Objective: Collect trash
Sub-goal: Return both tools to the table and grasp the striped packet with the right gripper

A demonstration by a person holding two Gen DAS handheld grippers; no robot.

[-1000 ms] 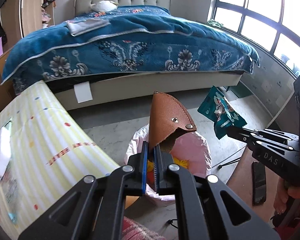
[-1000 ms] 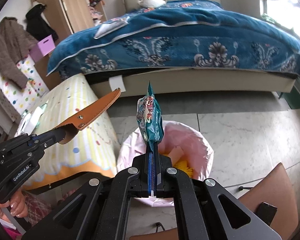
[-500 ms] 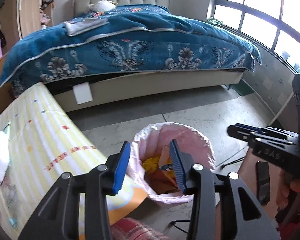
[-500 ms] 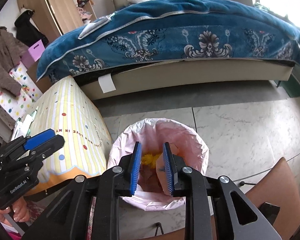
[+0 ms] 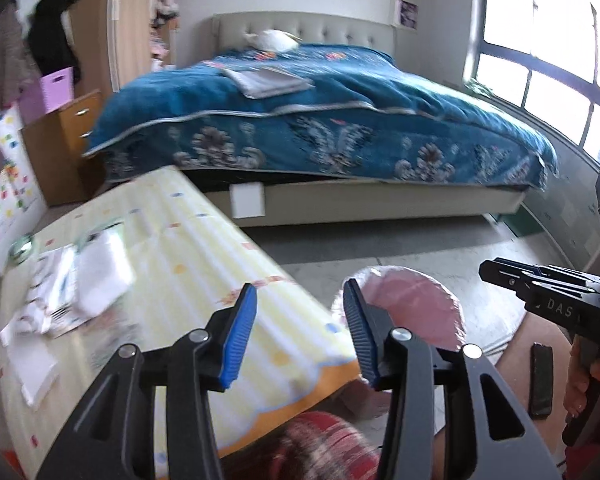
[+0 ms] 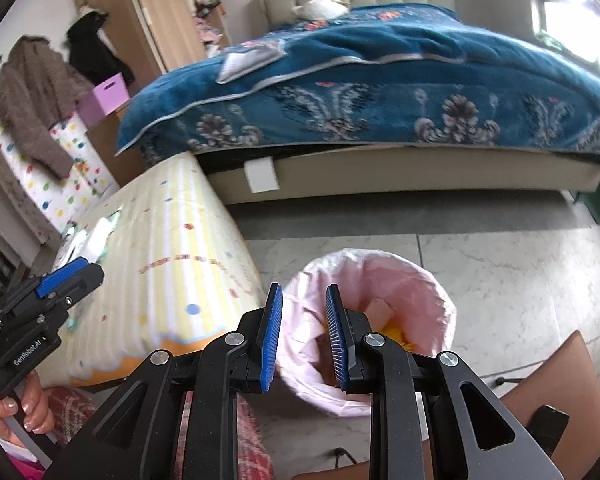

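Above the pink-lined bin (image 6: pixel 380 320), both the left gripper (image 5: pixel 300 332) and right gripper (image 6: pixel 303 332) are hanging released and empty, the left's jaws having just been opening; papers (image 5: pixel 76 280) at nine o'clock on the table (image 5: pixel 204 248) are probably awaiting collection.

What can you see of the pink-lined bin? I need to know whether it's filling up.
The round bin lined with a pale pink plastic bag stands upright on the grey marble-look floor, beside the yellow striped tablecloth. Its bag folds over the rim. Inside lie yellow and tan scraps, well below the rim. Nothing grips it.
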